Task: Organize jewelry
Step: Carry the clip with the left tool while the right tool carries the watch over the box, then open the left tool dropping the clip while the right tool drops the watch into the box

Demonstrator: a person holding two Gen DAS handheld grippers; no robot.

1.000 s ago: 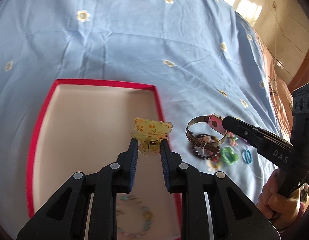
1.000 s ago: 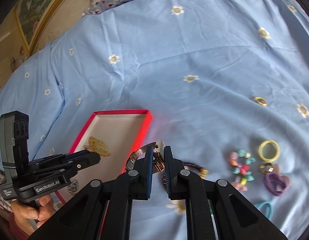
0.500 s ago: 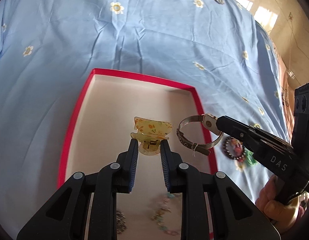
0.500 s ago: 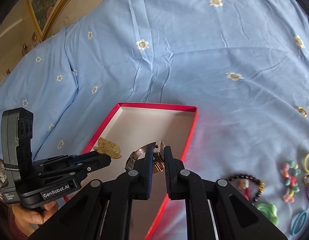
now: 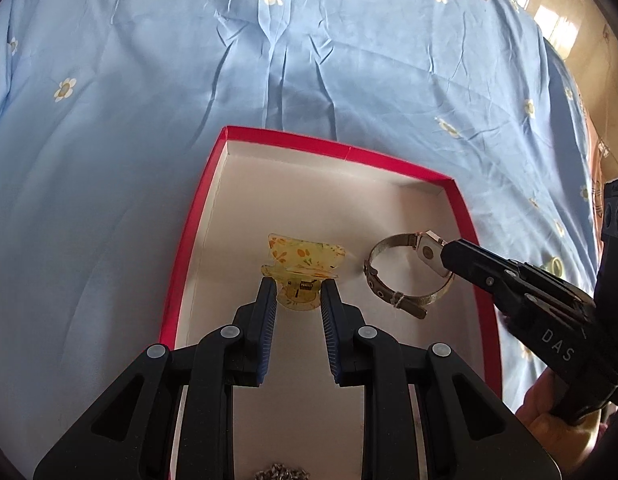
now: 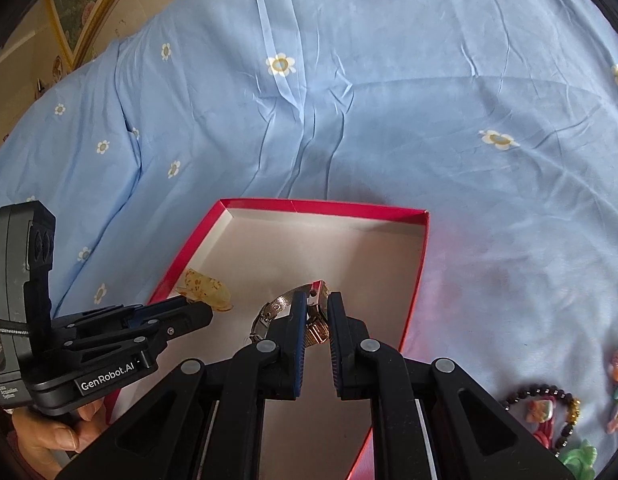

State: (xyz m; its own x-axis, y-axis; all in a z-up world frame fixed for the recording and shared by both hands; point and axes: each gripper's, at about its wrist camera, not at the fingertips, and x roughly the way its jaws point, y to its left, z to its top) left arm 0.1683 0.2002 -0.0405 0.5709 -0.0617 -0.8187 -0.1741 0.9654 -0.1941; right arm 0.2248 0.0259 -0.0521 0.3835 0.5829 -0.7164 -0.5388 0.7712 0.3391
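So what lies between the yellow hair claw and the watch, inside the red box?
Nothing: in the left wrist view only bare box floor separates the hair claw from the watch.

1. Bright daylight fills both views; a sunlit patch on the floor (image 5: 557, 28) glares at the upper right of the left wrist view.
2. Strong fisheye bending, with black vignette corners.
3. The red box (image 6: 419, 276) casts a pink glow on the blue sheet (image 6: 389, 100).
4. Focus is sharp and shadows are soft.

Bedroom: flowered blue bedsheet (image 6: 389, 100); framed picture (image 6: 85, 8).
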